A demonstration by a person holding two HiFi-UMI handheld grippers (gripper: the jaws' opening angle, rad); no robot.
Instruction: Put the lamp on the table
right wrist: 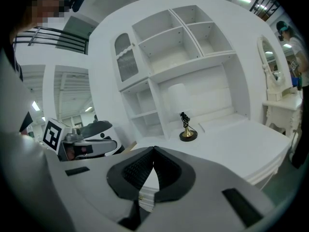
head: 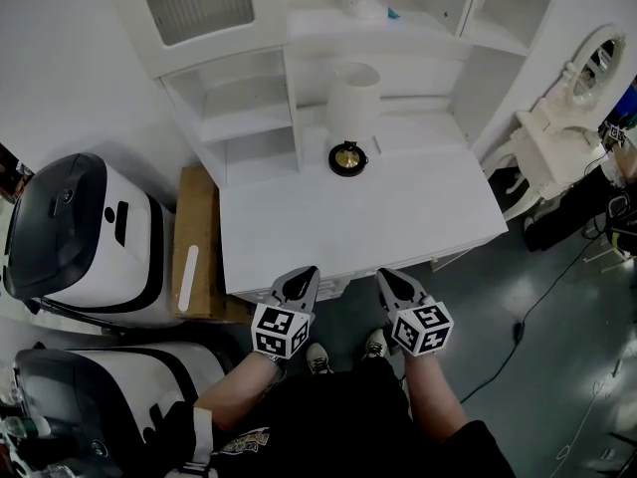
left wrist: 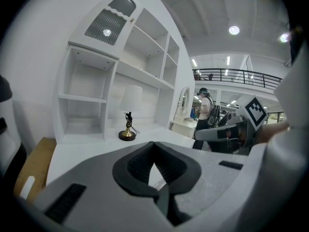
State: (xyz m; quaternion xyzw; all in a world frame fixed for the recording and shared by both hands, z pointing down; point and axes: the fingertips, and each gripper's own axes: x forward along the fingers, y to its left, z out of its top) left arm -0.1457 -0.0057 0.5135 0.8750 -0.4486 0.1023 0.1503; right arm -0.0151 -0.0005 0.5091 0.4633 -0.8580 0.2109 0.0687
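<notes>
Lamp (head: 352, 108) stands upright at the back of the white table (head: 378, 222), just before the shelf unit (head: 249, 118). Left gripper (head: 302, 279) and right gripper (head: 395, 279) hover side by side at the table's near edge, well apart from the lamp. Both pairs of jaws are pressed together, with nothing between them.

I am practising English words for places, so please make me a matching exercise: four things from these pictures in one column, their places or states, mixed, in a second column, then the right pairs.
1 lamp
2 cardboard
3 oval mirror
4 left claw

A shut and empty, at the table's near edge
B at the table's back, by the shelves
C far right
D beside the table's left side

Pairs: 1-B, 2-D, 3-C, 4-A
</notes>
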